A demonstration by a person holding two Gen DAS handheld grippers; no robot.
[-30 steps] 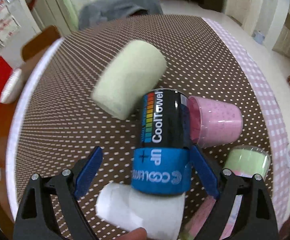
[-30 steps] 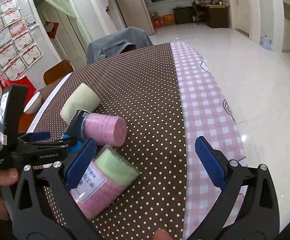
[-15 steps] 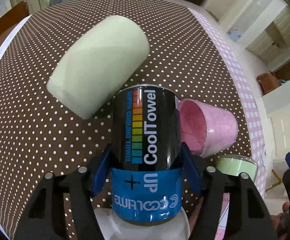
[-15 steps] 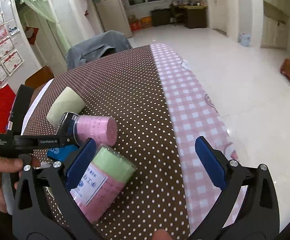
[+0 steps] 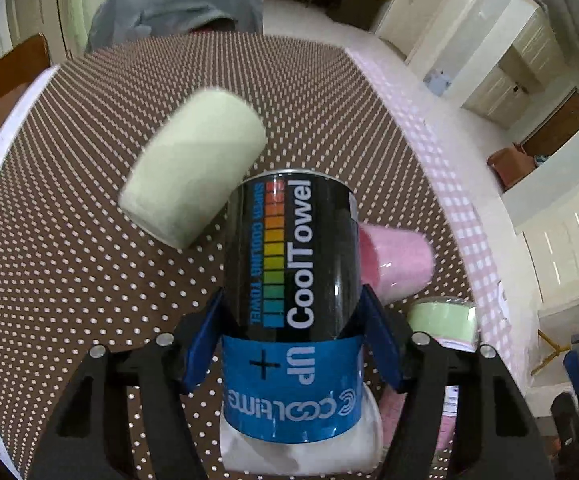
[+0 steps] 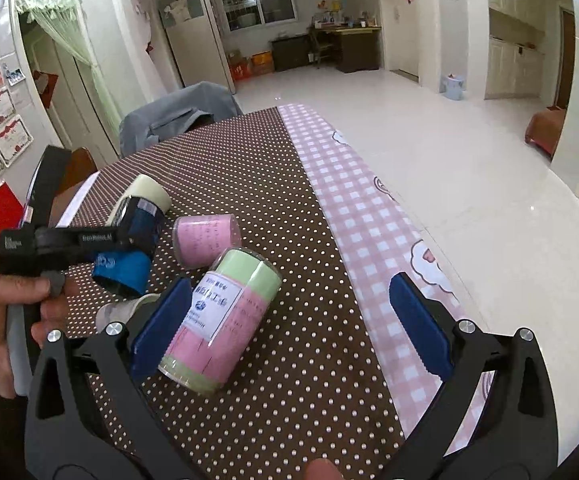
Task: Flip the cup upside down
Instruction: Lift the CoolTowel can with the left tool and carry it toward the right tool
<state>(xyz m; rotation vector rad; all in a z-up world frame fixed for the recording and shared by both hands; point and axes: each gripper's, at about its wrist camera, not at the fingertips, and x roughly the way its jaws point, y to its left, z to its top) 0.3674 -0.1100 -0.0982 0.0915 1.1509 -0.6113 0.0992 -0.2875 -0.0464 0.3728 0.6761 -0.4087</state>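
My left gripper (image 5: 293,344) is shut on a black and blue "CoolTowel" can-shaped cup (image 5: 293,280), lifted off the table; the same cup (image 6: 137,236) shows in the right wrist view, tilted. A white cup (image 5: 301,448) lies under it. A pale green cup (image 5: 193,168), a pink cup (image 5: 397,264) and a pink-green labelled canister (image 6: 221,320) lie on their sides on the table. My right gripper (image 6: 289,328) is open and empty, beside the canister.
The table has a brown dotted cloth (image 6: 249,184) and a pink checked strip (image 6: 369,220) along its right edge. A chair with a grey cover (image 6: 177,112) stands at the far end. The left gripper's body (image 6: 49,236) is at the left.
My left gripper closed on the CoolTowel cup and lifted it. The right gripper rose and stayed open.
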